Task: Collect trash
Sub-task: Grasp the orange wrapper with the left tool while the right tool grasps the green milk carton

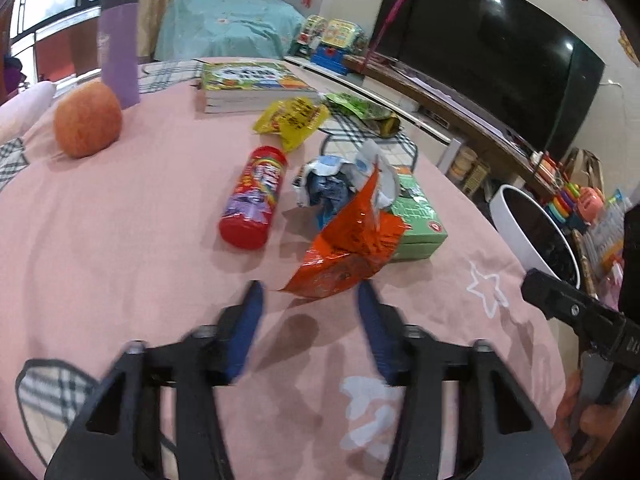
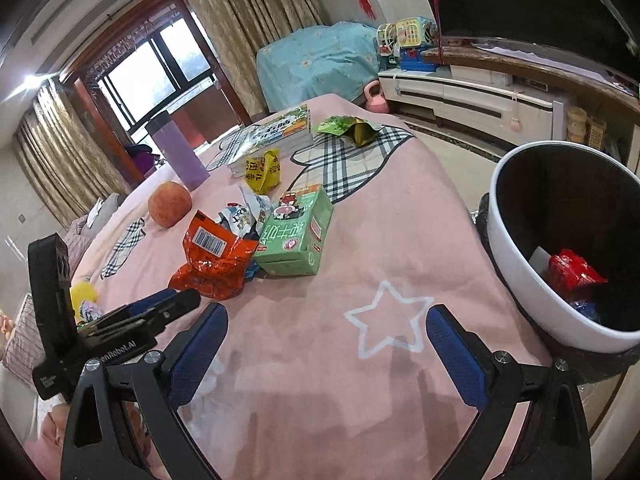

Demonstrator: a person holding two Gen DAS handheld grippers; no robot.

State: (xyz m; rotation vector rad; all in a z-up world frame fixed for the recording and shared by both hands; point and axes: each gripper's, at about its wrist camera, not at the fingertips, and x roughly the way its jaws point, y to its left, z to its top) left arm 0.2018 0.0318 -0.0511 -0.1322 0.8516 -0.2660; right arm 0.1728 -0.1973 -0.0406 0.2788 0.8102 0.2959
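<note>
An orange snack wrapper (image 1: 348, 248) (image 2: 212, 256) lies crumpled on the pink tablecloth (image 1: 120, 240). Its lower corner reaches just in front of my left gripper (image 1: 310, 300), whose blue pads stand apart and press on nothing. Behind it are a crumpled blue-and-white wrapper (image 1: 324, 188), a green carton (image 1: 420, 216) (image 2: 296, 232), a red snack tube (image 1: 256, 196), a yellow wrapper (image 1: 292, 120) and a green wrapper (image 1: 360, 108). My right gripper (image 2: 326, 312) hangs wide open over a white star print, holding nothing. A white bin (image 2: 520, 264) at the table's right edge holds a red wrapper (image 2: 572, 272).
A round orange fruit (image 1: 88, 120), a purple cup (image 1: 118, 48) and stacked books (image 1: 248, 84) sit at the far side of the table. A TV (image 1: 500, 52) on a low cabinet stands to the right. The left gripper (image 2: 172, 300) shows at the right view's lower left.
</note>
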